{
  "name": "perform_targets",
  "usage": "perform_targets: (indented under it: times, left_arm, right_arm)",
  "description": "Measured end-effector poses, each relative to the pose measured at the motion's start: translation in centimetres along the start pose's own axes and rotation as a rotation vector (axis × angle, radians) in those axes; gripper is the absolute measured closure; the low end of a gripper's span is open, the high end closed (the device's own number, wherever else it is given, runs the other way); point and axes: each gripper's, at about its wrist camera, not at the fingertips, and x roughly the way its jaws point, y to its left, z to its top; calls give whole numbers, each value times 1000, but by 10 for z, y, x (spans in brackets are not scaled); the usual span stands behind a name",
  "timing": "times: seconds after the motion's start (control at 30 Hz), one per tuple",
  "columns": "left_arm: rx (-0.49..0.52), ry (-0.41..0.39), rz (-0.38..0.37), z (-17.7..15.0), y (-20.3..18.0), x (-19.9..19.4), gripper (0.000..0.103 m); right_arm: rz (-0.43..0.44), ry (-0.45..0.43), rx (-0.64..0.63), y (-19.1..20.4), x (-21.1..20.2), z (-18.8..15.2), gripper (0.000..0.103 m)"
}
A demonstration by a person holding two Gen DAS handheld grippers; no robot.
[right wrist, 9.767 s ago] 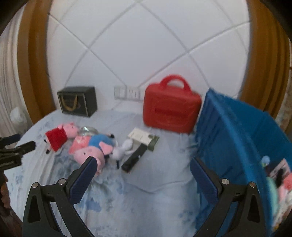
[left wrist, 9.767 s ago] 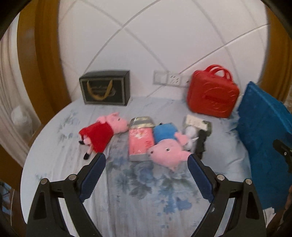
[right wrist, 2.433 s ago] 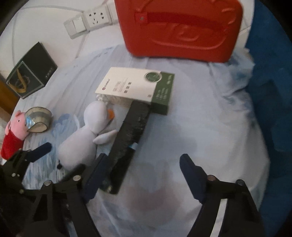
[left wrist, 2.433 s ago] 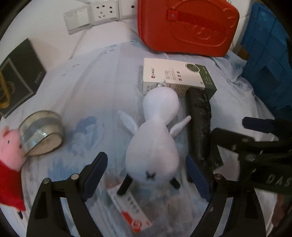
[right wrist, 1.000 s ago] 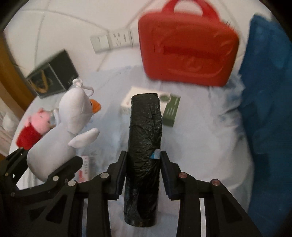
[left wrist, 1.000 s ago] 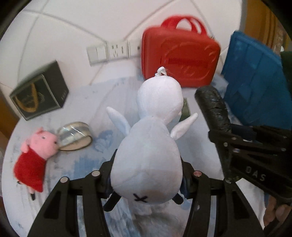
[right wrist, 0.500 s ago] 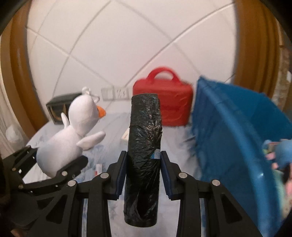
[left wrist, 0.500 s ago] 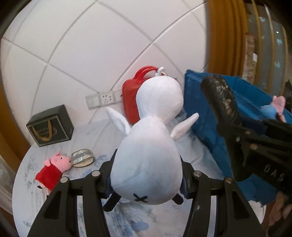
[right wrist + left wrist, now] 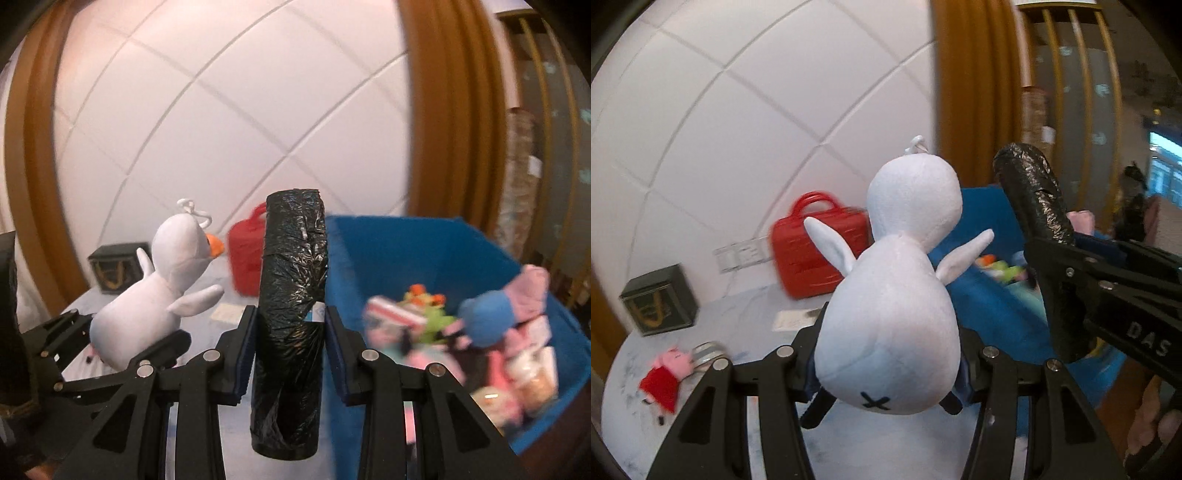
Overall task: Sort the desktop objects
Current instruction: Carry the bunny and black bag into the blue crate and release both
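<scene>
Sitting off to the right is a big blue bin [image 9: 436, 254], the biggest thing here. It is full of blurry toys and packs, and a blue and pink plush [image 9: 491, 317] lies on top of the pile.

Next comes the round table [image 9: 746, 325] with a pale flowery cloth. A red case [image 9: 812, 254] stands at the back of it by the white wall. A dark box [image 9: 659, 301] with a gold mark stands to the left of the case. A flat white box [image 9: 798, 319] lies on the cloth in front of the red case.

The white duck toy [image 9: 894, 317] is up in the air, well above the table. The left claw [image 9: 886, 363] is squeezed shut on its fat tummy, one finger on each side. The duck's head points up and away from the claw, with its wings sticking out. In the right view I can see its orange beak [image 9: 215, 246].

The black roll [image 9: 291, 321] stands upright, above the near edge of the blue bin. The right claw [image 9: 288, 358] is clamped on its middle, so the roll sticks out above and below the fingers.

Down on the table's left side lies a small pink pig doll [image 9: 666, 373] in a red dress. A shiny tape roll [image 9: 709, 352] rests right beside its head.
</scene>
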Motion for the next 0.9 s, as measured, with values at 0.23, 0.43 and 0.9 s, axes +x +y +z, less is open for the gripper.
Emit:
perform_targets:
  times: [0.23, 0.43, 0.9]
  left_arm:
    - [70, -17, -104, 24, -105, 22, 49]
    - [124, 53, -168, 25, -172, 59, 49]
    - [172, 168, -141, 17, -221, 101, 48]
  right_arm:
    - [-162, -37, 16, -104, -31, 2, 68]
    - [-255, 7, 26, -176, -29, -7, 68]
    - [-201, 105, 29, -237, 16, -35, 68]
